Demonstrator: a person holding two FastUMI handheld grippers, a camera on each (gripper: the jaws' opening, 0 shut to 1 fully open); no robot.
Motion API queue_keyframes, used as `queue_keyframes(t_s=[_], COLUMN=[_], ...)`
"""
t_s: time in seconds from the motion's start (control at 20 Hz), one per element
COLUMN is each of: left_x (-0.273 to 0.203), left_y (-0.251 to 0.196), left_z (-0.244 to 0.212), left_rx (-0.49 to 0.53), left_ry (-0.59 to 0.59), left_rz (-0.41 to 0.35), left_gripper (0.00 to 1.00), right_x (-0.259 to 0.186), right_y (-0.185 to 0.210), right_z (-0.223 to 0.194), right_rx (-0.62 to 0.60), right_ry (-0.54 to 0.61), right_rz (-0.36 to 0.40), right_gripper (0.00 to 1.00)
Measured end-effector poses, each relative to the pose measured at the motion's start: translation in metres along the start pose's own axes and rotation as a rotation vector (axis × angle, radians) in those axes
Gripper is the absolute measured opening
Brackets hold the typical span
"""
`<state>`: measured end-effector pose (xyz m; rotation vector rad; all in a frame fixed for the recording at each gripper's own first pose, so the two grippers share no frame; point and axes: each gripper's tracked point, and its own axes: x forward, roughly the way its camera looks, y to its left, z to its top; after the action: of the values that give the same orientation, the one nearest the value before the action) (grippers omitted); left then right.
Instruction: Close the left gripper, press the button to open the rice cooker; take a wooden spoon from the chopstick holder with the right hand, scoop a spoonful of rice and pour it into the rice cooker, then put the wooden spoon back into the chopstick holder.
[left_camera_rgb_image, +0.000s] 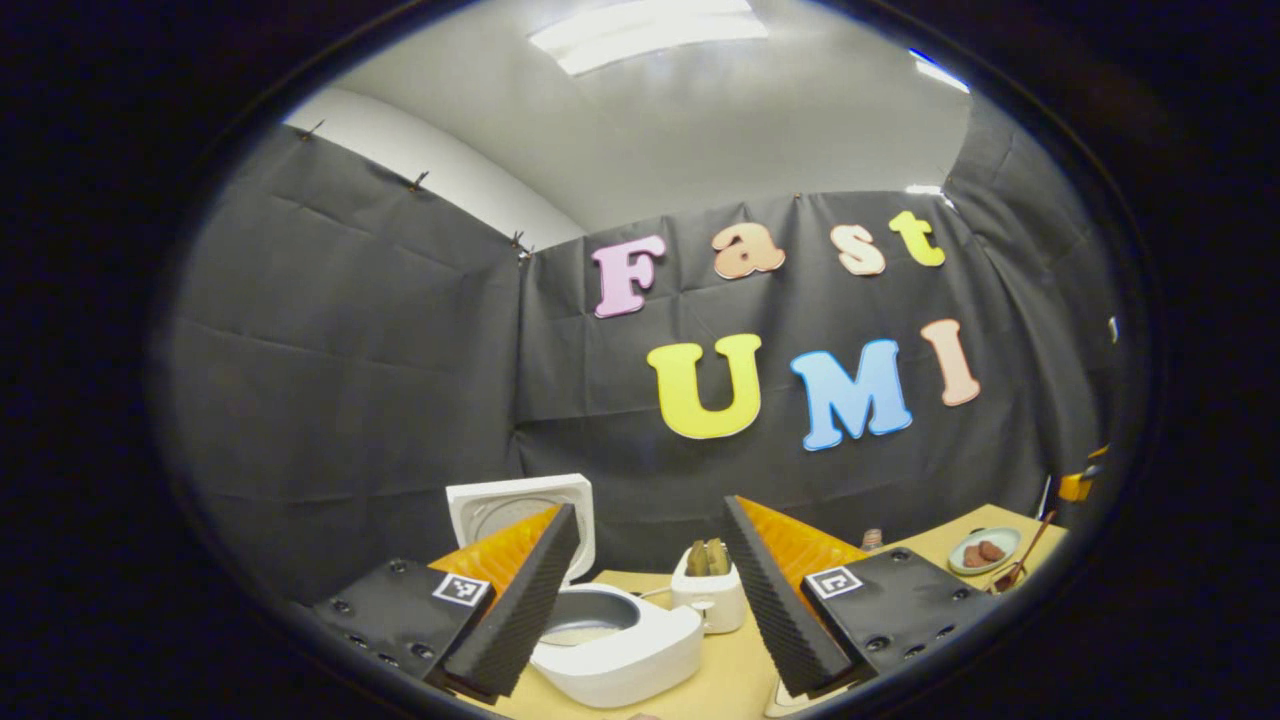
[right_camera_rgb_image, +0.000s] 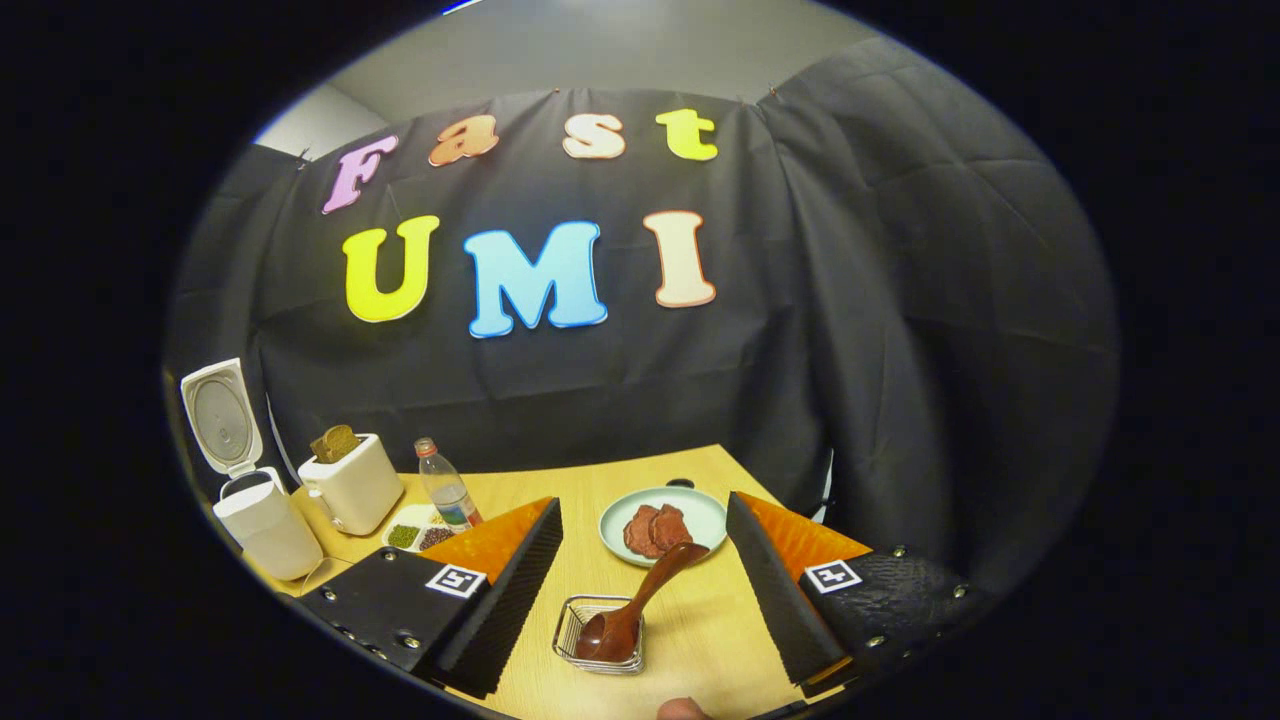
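The white rice cooker (left_camera_rgb_image: 625, 650) stands on the wooden table with its lid (left_camera_rgb_image: 520, 505) swung up; its inner pot shows between the fingers of my open left gripper (left_camera_rgb_image: 650, 510), which hovers just before it. In the right gripper view the cooker (right_camera_rgb_image: 265, 525) is far left. A dark wooden spoon (right_camera_rgb_image: 640, 600) stands bowl-down in the wire chopstick holder (right_camera_rgb_image: 600, 640), its handle leaning up to the right. My right gripper (right_camera_rgb_image: 643, 503) is open, with the spoon ahead between its fingers and untouched.
A toaster (right_camera_rgb_image: 355, 480) holding bread, a small bottle (right_camera_rgb_image: 445, 490) and a divided dish of grains (right_camera_rgb_image: 415, 532) stand right of the cooker. A pale green plate (right_camera_rgb_image: 700, 515) with meat slices lies behind the holder. The table's far edge meets the black cloth.
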<state>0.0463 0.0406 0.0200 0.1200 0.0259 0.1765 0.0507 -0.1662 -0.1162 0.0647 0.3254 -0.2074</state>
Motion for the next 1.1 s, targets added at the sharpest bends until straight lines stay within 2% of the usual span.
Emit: queue_keyframes(t_s=[0.05,0.25,0.5,0.7,0.85,0.95,1.1], left_x=[0.004,0.032,0.08,0.119,0.15,0.173,0.208], left_y=[0.005,0.036,0.097,0.136,0.158,0.169,0.182], left_z=[-0.001,-0.007,-0.015,-0.016,-0.019,-0.022,-0.034], left_rx=[0.004,-0.016,-0.03,-0.01,-0.009,-0.012,-0.026], left_ry=[0.007,0.036,0.053,0.047,0.045,0.043,0.058], left_rz=[0.018,0.082,0.163,0.202,0.223,0.236,0.236], left_gripper=[0.98,0.98,0.98,1.0,0.98,0.98,0.98], right_x=[-0.005,-0.024,-0.046,-0.062,-0.071,-0.077,-0.083], right_y=[0.004,0.013,0.037,0.062,0.082,0.093,0.112], right_z=[0.012,0.042,0.06,0.061,0.054,0.052,0.041], right_rx=[0.002,-0.001,-0.038,-0.028,-0.035,-0.048,-0.058], right_ry=[-0.025,-0.082,-0.127,-0.136,-0.127,-0.128,-0.114], right_rz=[0.01,0.011,-0.002,-0.004,-0.011,-0.024,-0.04], right_gripper=[1.0,1.0,1.0,1.0,1.0,0.96,1.0])
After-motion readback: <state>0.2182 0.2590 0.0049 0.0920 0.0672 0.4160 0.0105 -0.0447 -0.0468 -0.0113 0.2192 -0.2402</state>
